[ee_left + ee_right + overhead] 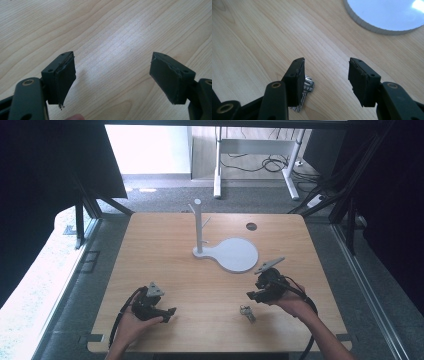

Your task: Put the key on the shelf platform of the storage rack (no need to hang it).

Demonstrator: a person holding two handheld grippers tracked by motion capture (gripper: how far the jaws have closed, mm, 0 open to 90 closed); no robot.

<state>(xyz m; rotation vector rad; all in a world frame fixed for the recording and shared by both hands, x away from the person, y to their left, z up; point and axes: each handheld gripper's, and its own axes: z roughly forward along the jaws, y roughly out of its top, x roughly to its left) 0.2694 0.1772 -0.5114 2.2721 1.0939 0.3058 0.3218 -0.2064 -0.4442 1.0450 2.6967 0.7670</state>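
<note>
Grey carpet floor [165, 200], white desk legs [218, 175], bright daylight

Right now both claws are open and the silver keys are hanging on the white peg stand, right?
Not quite. Both the left claw and the right claw are open, but the silver keys lie flat on the wooden table, apart from the white peg stand. The high view shows it.

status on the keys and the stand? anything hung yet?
Done: nothing yet. The stand has bare pegs, and the keys lie flat on the table, apart from the stand's round base. In hand: nothing. The right hand-held gripper is open just above the keys, one jaw partly hiding them; the left hand-held gripper is open over bare wood. Left, presumably: grasping, lifting and hanging the keys.
</note>
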